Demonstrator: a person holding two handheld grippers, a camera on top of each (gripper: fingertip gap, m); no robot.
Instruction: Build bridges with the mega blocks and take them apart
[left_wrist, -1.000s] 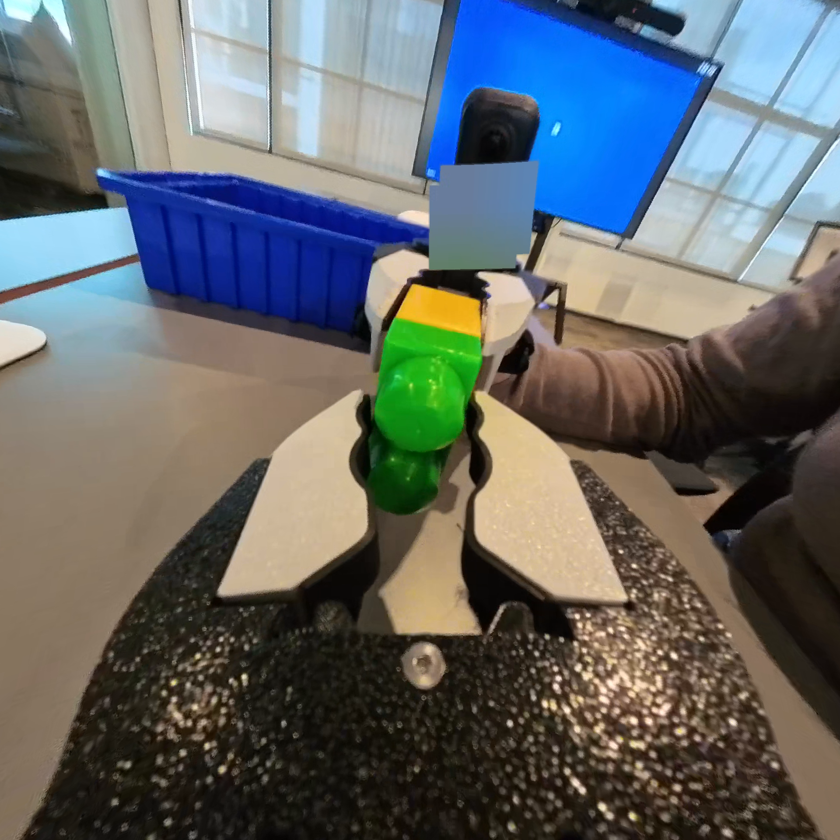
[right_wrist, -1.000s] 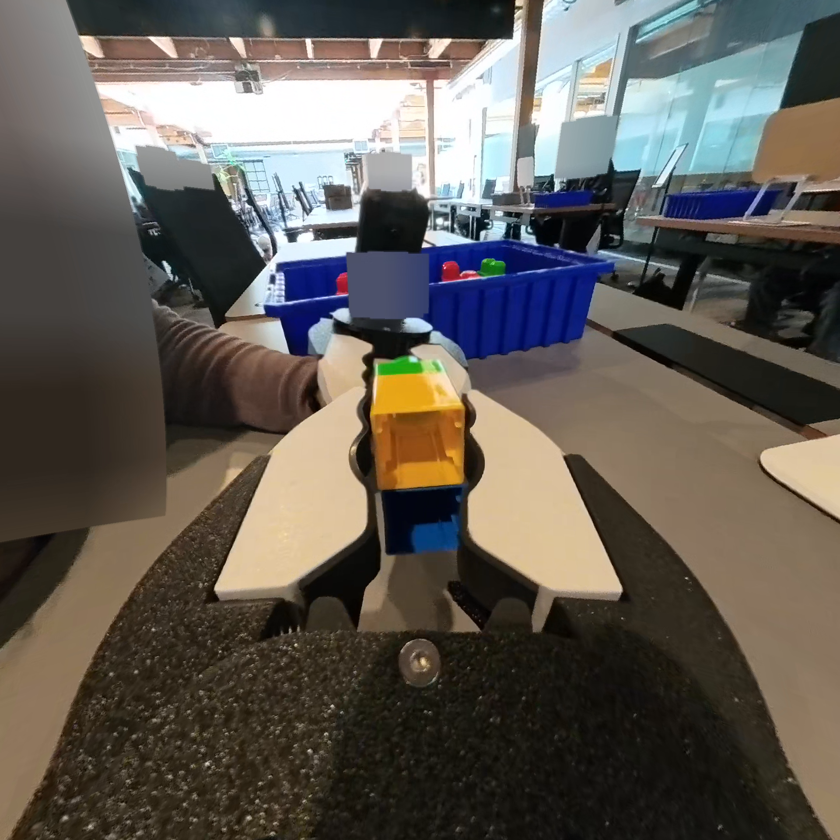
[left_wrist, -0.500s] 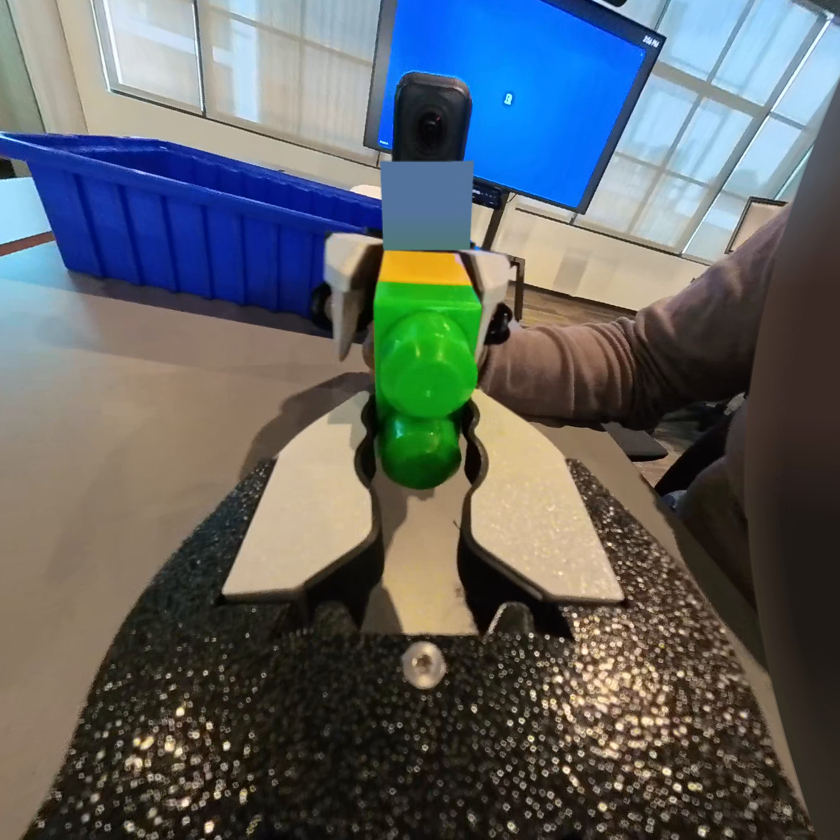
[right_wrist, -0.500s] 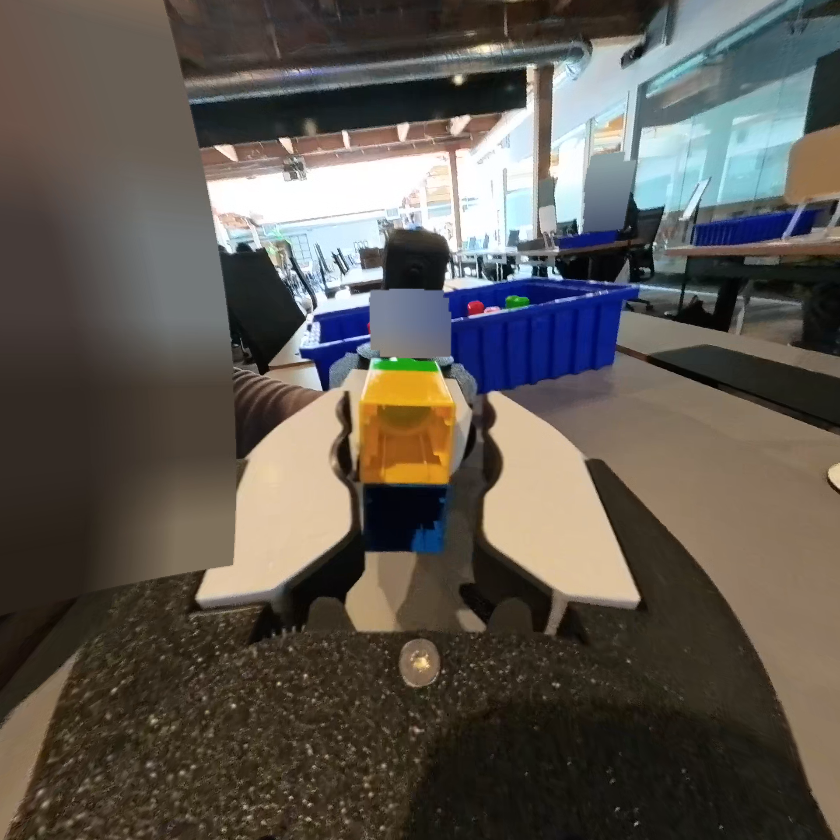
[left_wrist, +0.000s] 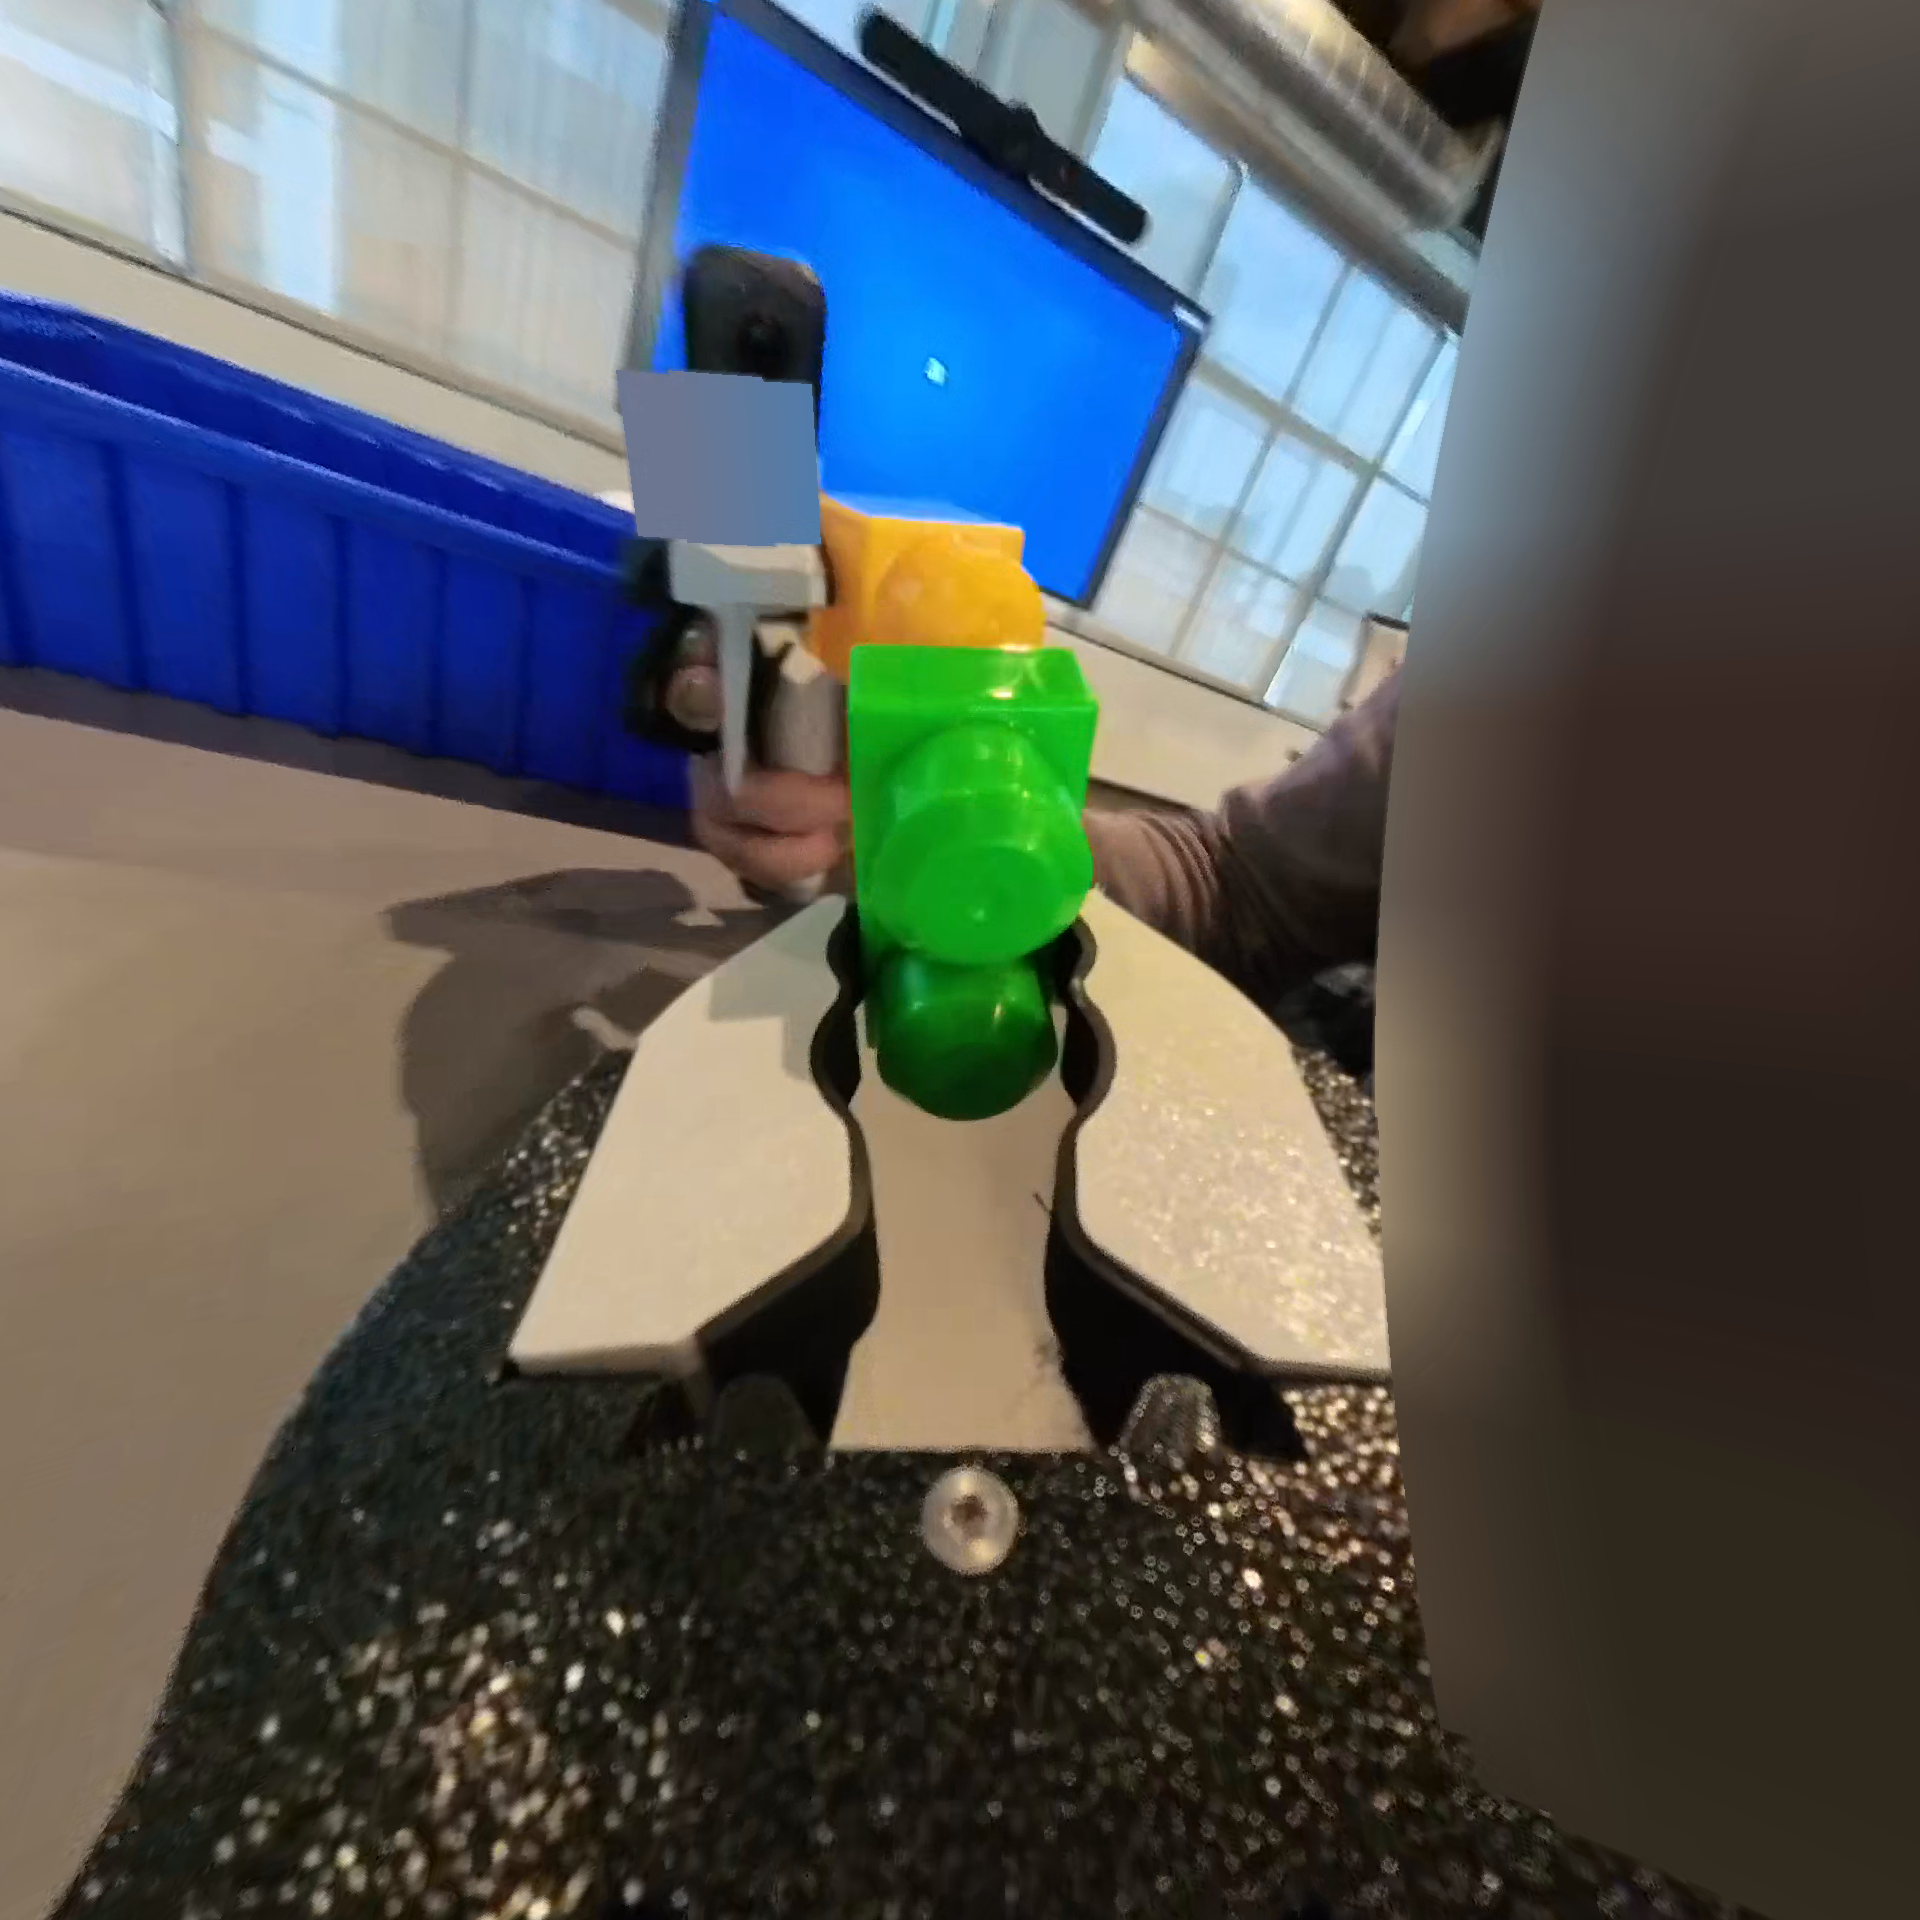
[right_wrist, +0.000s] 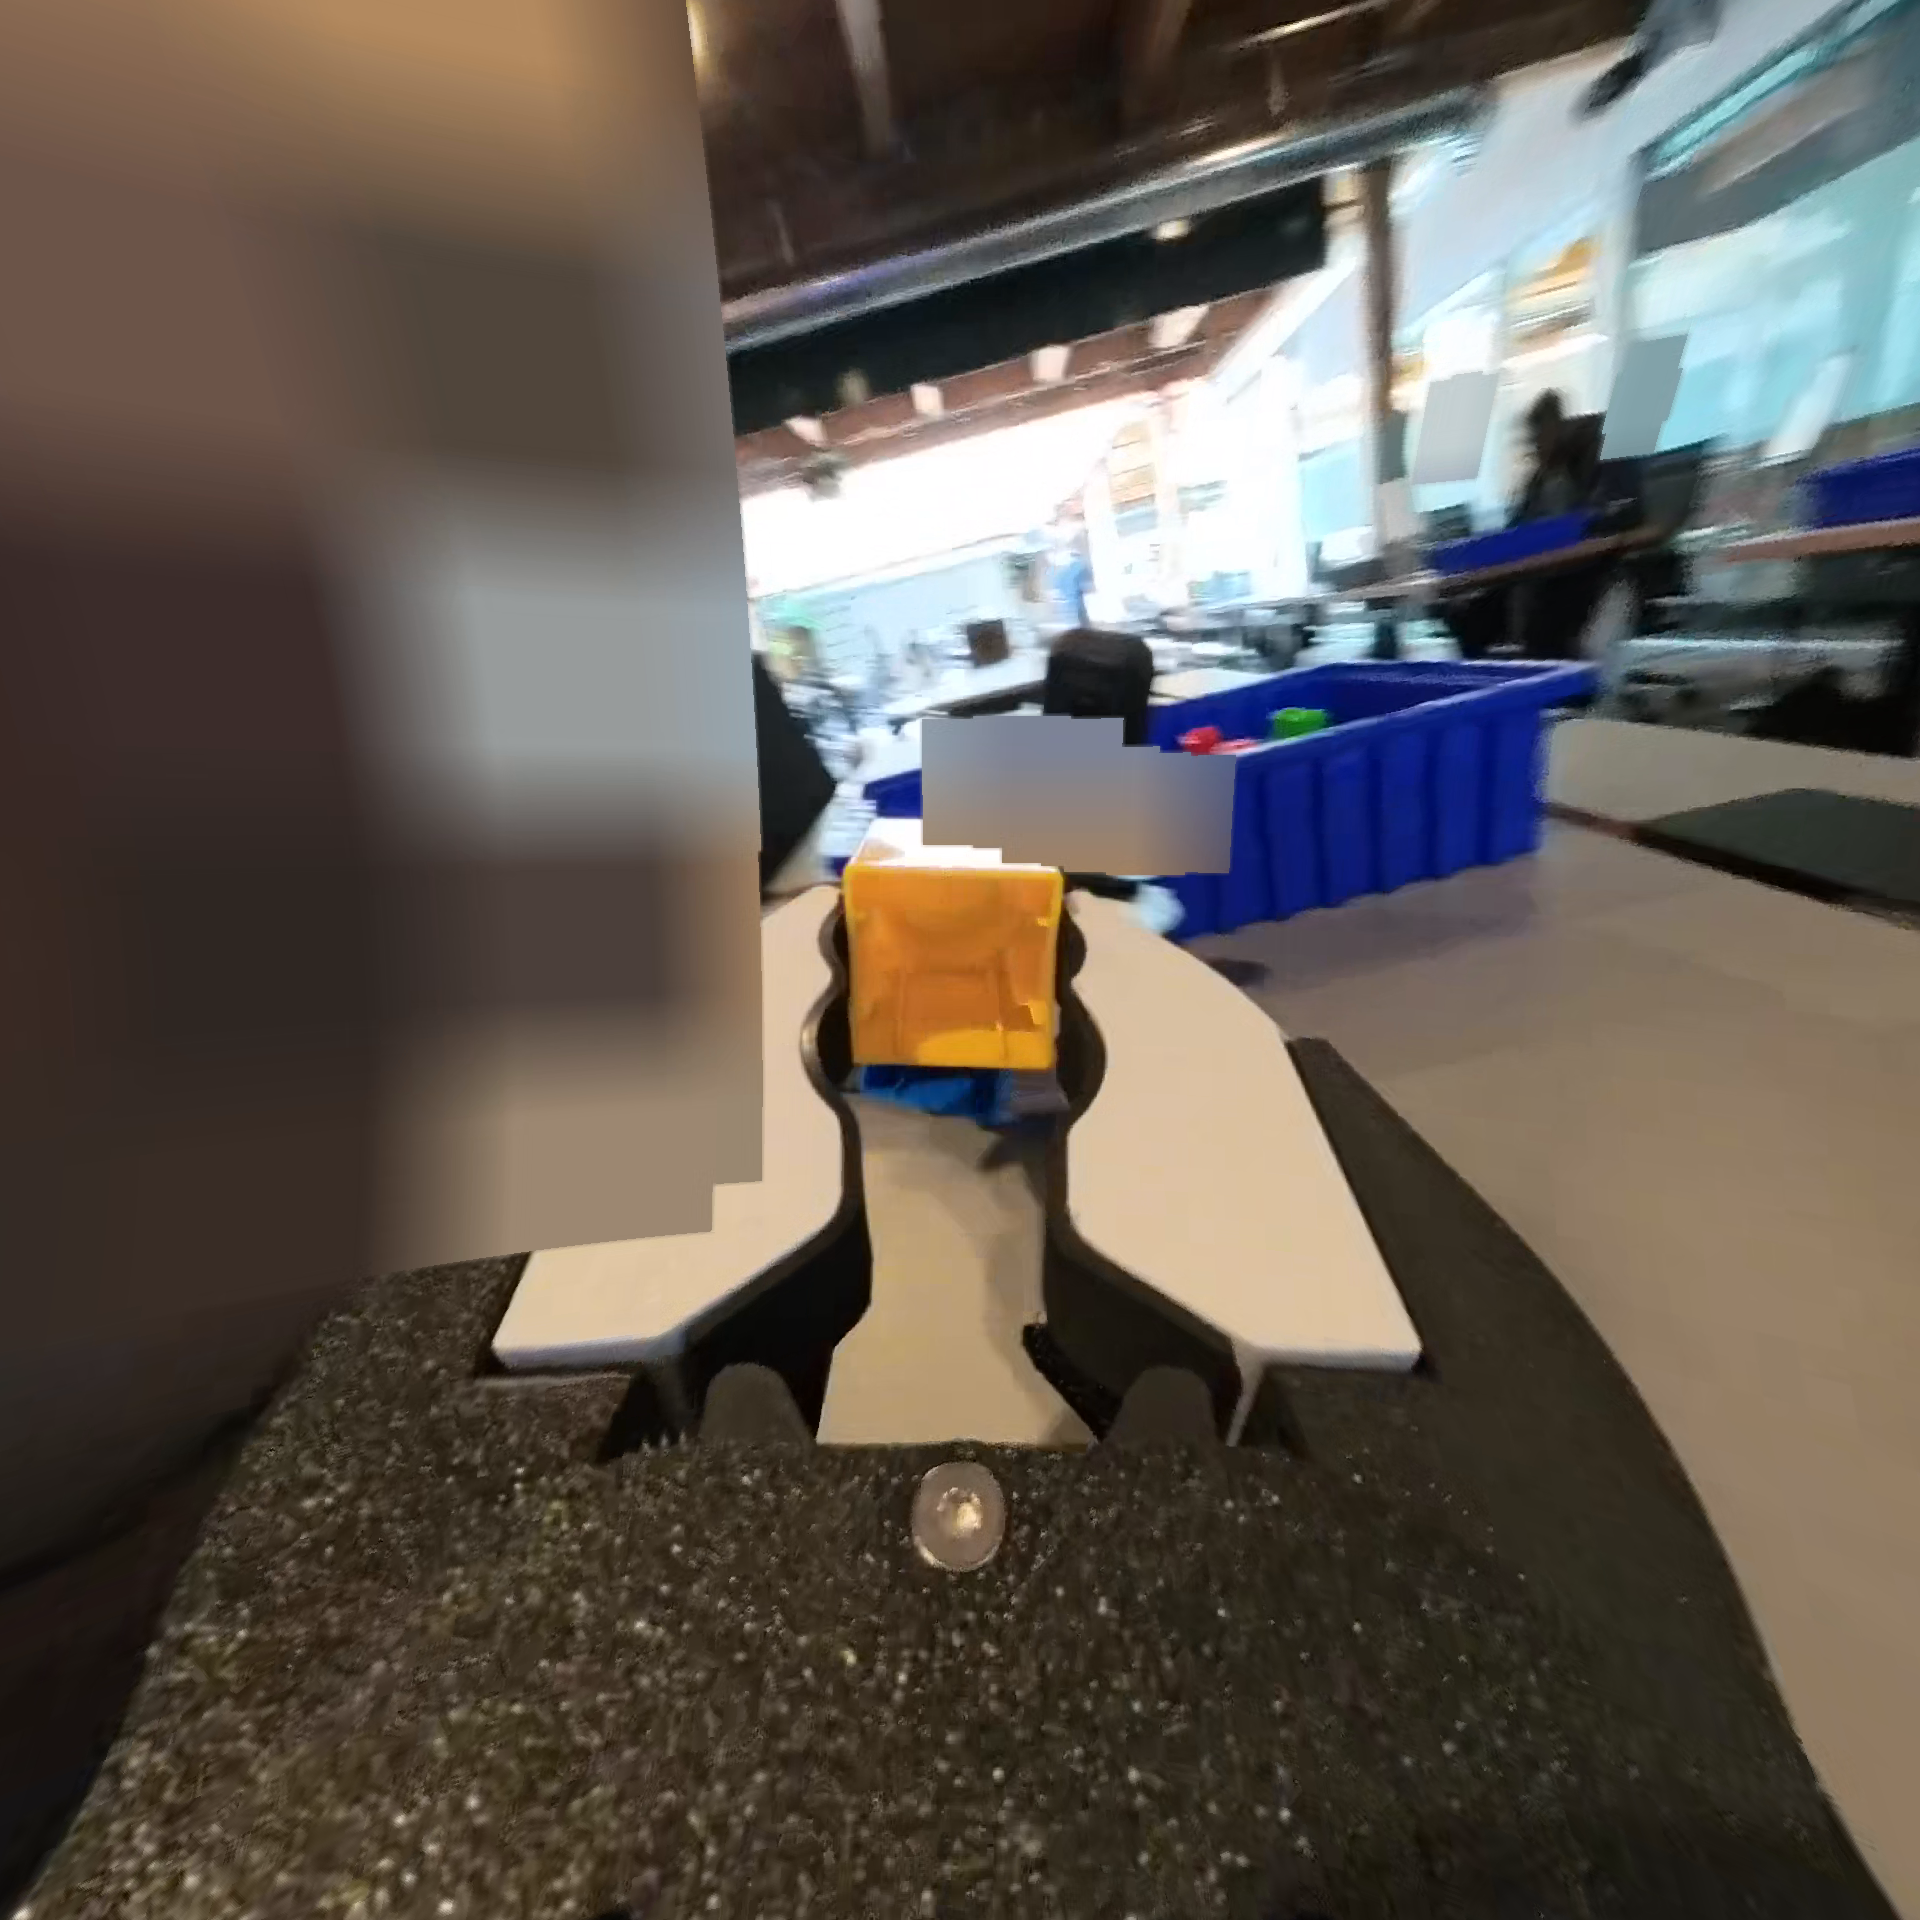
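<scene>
- The left gripper (left_wrist: 961, 997) is pinching a green block (left_wrist: 971, 831) between its two grey fingers (left_wrist: 727, 1132), with the block's two round studs pointing back toward the camera.
- Just behind the green block, up and to its left, is a yellow block (left_wrist: 925, 597) whose round stud shows at its right end; the two blocks sit close together, but whether they touch cannot be told.
- The right gripper (left_wrist: 764, 675) shows in the left wrist view beside the yellow block, on its left, with a person's hand (left_wrist: 769, 821) below it and a grey sleeve (left_wrist: 1236, 873) running off to the right of the green block.
- In the right wrist view, the right gripper (right_wrist: 956, 997) is clamped on the yellow block (right_wrist: 951, 971), whose hollow underside faces the camera.
- A blue block (right_wrist: 940, 1091) sits directly under the yellow block, touching it, between the same white fingers (right_wrist: 1195, 1122).
- Behind the yellow block and to its right stands a blue bin (right_wrist: 1392, 800) on the grey table (right_wrist: 1621, 1060); small red and green pieces (right_wrist: 1247, 732) show inside it.
- In the left wrist view the blue bin (left_wrist: 260, 582) lies to the left of the green block, and a blue screen (left_wrist: 935, 312) stands behind and above it.
- Both views are blurred by motion.
</scene>
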